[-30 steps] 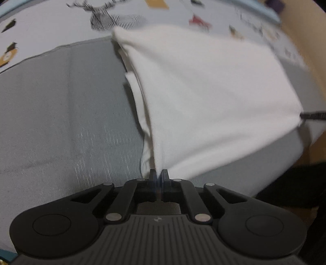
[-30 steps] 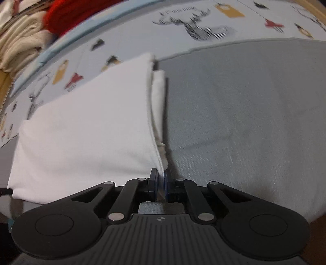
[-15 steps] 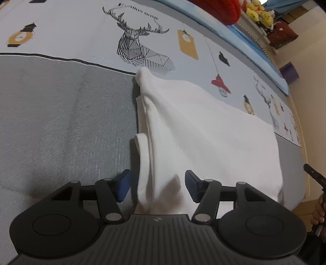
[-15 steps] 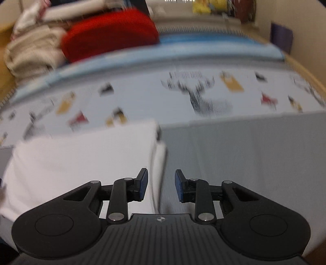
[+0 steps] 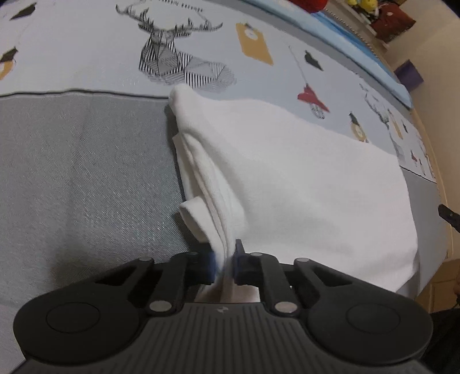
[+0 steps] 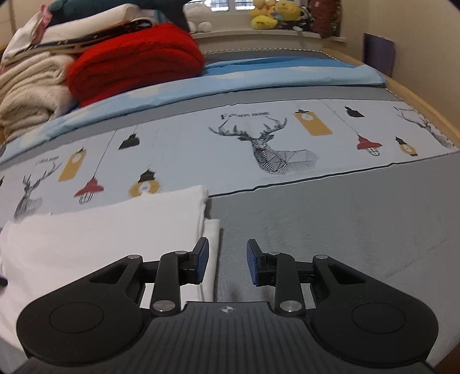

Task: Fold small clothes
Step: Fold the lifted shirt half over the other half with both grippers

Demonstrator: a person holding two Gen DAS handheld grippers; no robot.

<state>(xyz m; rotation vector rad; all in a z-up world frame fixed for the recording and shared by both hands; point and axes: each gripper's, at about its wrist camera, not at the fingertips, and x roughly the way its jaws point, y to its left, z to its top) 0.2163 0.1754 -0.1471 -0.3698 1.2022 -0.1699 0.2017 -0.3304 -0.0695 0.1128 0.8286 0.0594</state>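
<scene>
A folded white garment [image 5: 302, 178] lies on the bed across the grey and printed parts of the cover. My left gripper [image 5: 225, 260] is shut on the garment's near left edge, where several layers bunch up between the pads. In the right wrist view the same white garment [image 6: 100, 238] lies at the lower left. My right gripper [image 6: 227, 257] is open and empty above the garment's right edge and the grey cover. Its left fingertip [image 6: 201, 256] is over the white cloth.
The bed cover has a grey band [image 6: 345, 230] and a pale band printed with deer and lamps [image 6: 258, 143]. A red folded blanket [image 6: 138, 60] and cream folded textiles [image 6: 28, 92] are stacked at the far left. Plush toys [image 6: 273, 14] sit on a sill. The bed's wooden edge [image 6: 425, 97] runs on the right.
My left gripper opened half a second ago and has shut again on the garment's near left edge. My right gripper let go, opened wider and lifted back from the cloth.
</scene>
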